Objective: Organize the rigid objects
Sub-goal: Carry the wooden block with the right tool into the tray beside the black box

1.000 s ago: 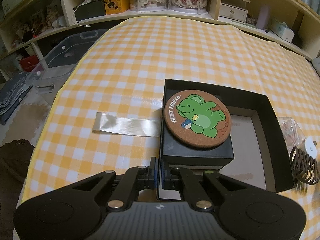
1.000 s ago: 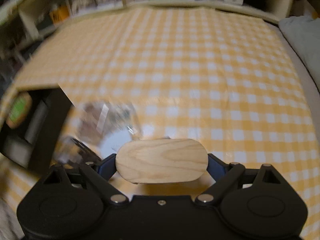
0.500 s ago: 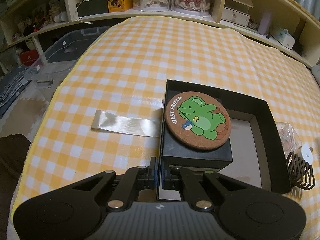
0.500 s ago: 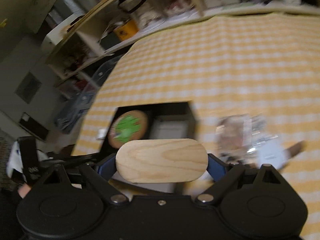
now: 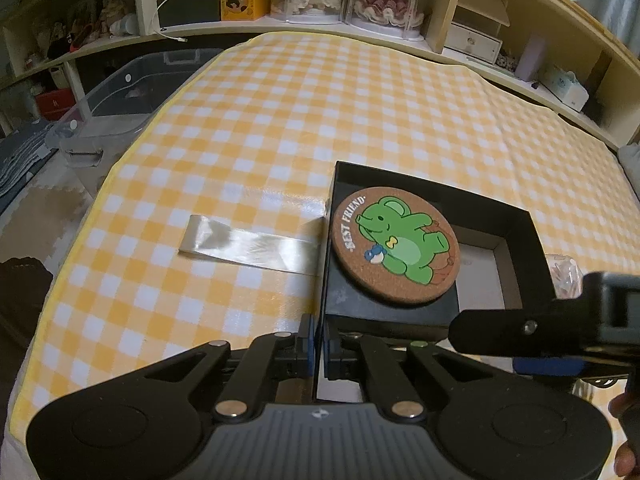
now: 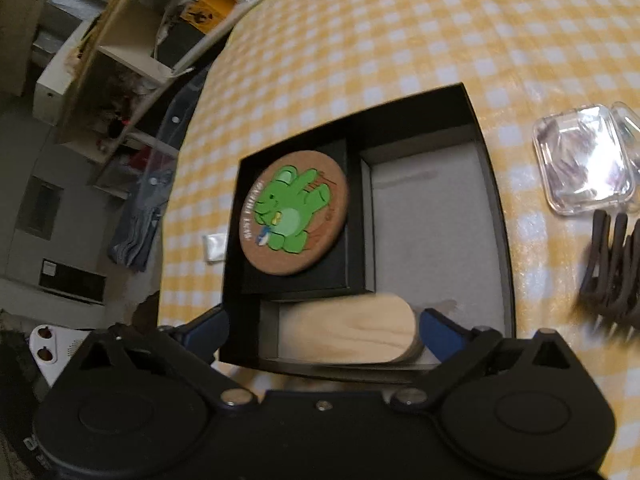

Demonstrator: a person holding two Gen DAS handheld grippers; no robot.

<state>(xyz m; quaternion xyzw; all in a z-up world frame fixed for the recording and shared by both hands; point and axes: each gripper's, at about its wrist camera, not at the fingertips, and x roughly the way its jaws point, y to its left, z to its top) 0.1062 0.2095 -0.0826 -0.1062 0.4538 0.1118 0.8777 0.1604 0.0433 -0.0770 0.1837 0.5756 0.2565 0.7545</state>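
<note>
The left claw (image 5: 319, 350) was clenched on the near wall of the black box (image 6: 490, 184). The right claw (image 6: 322, 330) had just been opening; the wooden piece (image 6: 352, 334) lay released between its fingers, inside the box's near edge.

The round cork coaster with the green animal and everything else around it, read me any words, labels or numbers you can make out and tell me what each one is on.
"BEST FRIEND": white letters curving along the rim of the round cork coaster, which lies on a small black box inside the open black box.
Same lettering in the right wrist view: too blurred to read.
Yellow box on the shelf: a dark cartoon print, no legible words.
Other shelf items: too small to read.
</note>
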